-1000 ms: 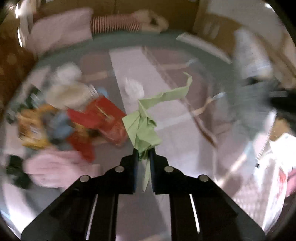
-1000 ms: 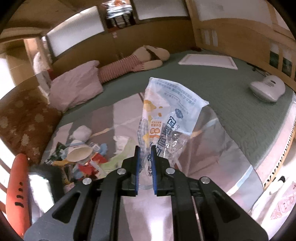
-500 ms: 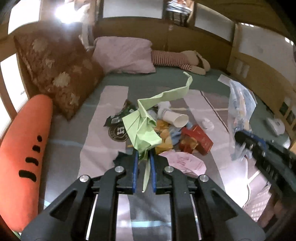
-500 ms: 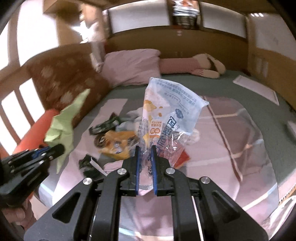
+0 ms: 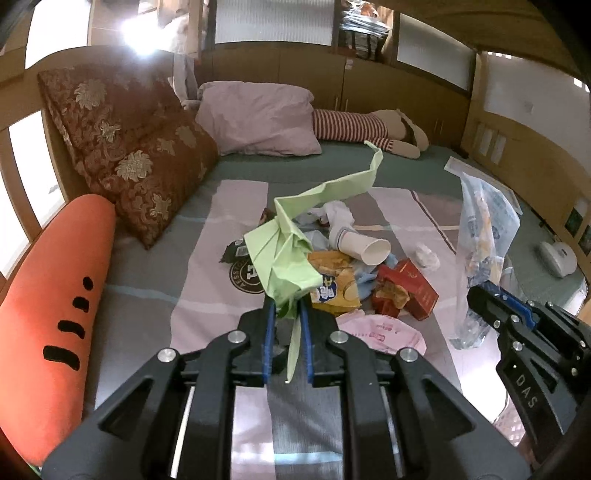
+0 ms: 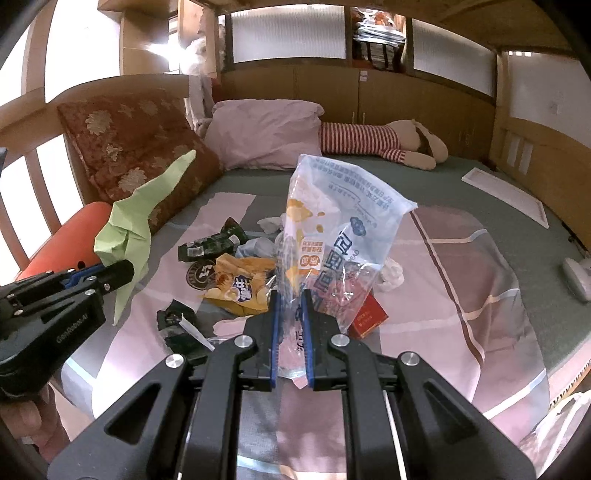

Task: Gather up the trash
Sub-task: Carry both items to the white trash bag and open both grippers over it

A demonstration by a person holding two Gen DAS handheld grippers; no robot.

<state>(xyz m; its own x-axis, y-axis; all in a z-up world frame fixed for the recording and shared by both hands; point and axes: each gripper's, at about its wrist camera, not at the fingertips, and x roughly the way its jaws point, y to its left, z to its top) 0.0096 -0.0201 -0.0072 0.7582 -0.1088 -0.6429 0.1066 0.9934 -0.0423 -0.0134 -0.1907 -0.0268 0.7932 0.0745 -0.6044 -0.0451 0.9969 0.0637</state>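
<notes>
The left hand-held gripper (image 5: 287,314) is clamped on a crumpled sheet of pale green paper (image 5: 291,254) at frame centre, its creased strip curling toward the upper right. The right hand-held gripper (image 6: 291,306) is clamped on a crinkly clear plastic bag (image 6: 332,243) with printed lettering. Beyond both, in mid-frame, a trash pile (image 5: 369,280) of a paper cup, glossy wrappers and a red carton lies on the bed (image 6: 461,295), whose smooth cover is pink with stripes. Wood panelling lines the walls.

Wood-panelled bedroom wall (image 5: 388,88), green-covered bed (image 6: 461,206), bright window (image 5: 62,33) glare.
</notes>
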